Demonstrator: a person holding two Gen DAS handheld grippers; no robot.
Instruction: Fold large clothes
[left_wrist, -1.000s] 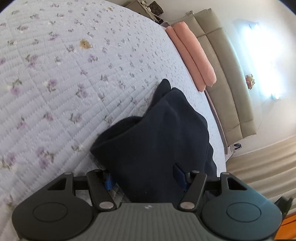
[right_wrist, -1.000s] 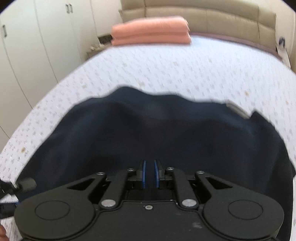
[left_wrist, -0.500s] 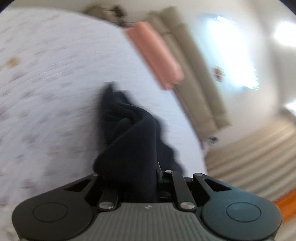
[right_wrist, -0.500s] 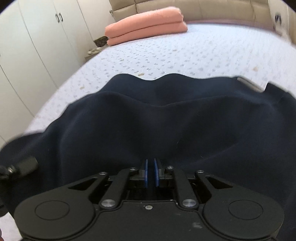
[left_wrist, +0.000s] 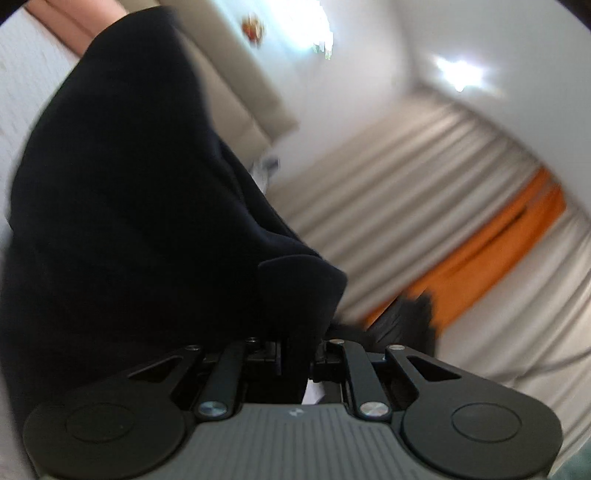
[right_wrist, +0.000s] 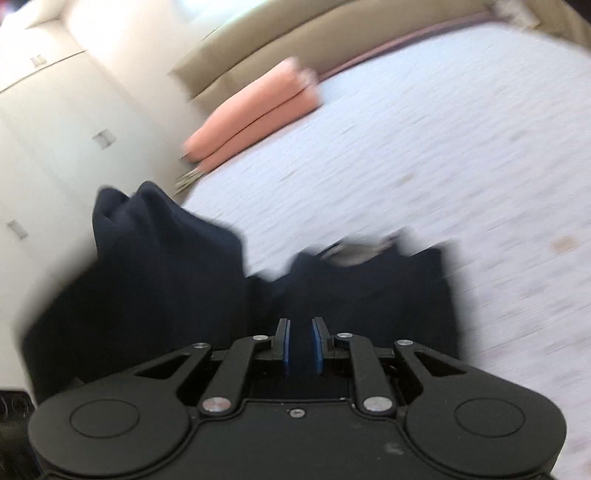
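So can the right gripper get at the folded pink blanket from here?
Probably not yet: the right gripper is opening with the navy garment between its pads, and the pink blanket lies far across the bed.

No legible text, labels, brand names or numbers in either wrist view; both frames motion-blurred. One small pale emblem sits on the ribbed grey housing of the left gripper (left_wrist: 297, 357), too small to read as a letter or logo; the black housing of the right gripper (right_wrist: 302, 345) carries no marking; the dark navy garment (right_wrist: 177, 280) shows a pale patch near its neckline, possibly a tag, blurred, nothing readable on it; the quilted bedspread (right_wrist: 443, 155) has a faint printed pattern only.
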